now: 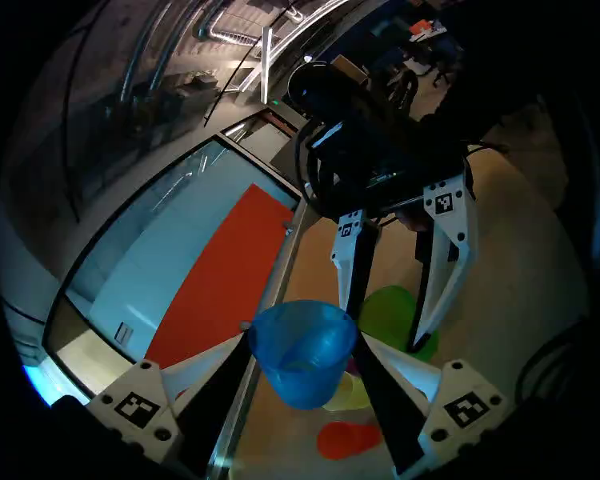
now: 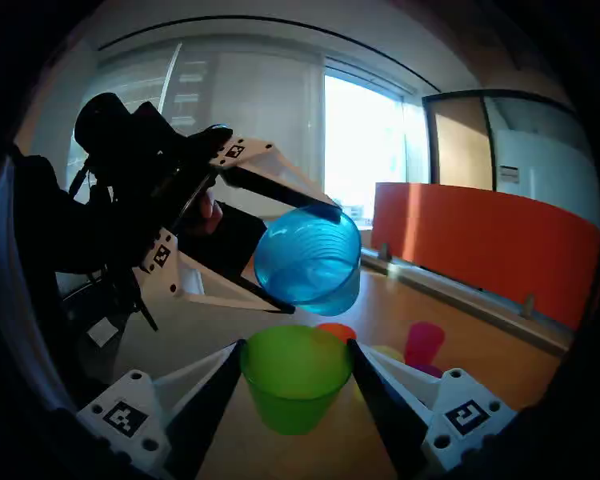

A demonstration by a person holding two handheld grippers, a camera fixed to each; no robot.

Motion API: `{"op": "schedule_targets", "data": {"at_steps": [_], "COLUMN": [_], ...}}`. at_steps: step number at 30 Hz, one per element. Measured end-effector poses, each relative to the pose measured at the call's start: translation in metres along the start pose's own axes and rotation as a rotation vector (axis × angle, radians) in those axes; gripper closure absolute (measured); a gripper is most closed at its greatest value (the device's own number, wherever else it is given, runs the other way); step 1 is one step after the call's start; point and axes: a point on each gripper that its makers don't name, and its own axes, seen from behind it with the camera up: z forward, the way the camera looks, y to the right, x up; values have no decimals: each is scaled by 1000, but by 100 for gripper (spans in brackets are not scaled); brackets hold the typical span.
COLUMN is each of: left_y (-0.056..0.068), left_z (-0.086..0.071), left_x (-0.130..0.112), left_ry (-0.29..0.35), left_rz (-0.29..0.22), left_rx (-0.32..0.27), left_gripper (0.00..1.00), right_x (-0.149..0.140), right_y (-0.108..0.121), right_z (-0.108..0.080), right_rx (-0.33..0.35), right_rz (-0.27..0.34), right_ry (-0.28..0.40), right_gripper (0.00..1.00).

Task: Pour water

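Blue cup (image 1: 304, 356) sits clamped at mid-wall in the left claw (image 1: 304, 332), tilted above the green cup (image 1: 396, 304) that the right claw (image 1: 386, 330) grips just beyond. Both look light, thin and flexible, so a gentle squeeze below the rim seems wise.

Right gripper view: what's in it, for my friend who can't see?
A tilted blue cup, held by the left hand-held gripper, hangs above a green cup gripped by the right hand-held gripper. More coloured cups sit behind on a wooden table.
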Motion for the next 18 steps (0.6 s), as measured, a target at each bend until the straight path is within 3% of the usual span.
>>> {"op": "schedule_targets", "data": {"at_steps": [18], "left_y": [1], "left_z": [4], "left_x": [2], "left_ry": [-14], "left_rz": [58], "left_rx": [0], "left_gripper": [12], "right_x": [-1], "right_y": [-1], "right_z": [0], "right_rx": [2], "right_rz": [3], "right_ry": [6], "right_gripper": [5]}}
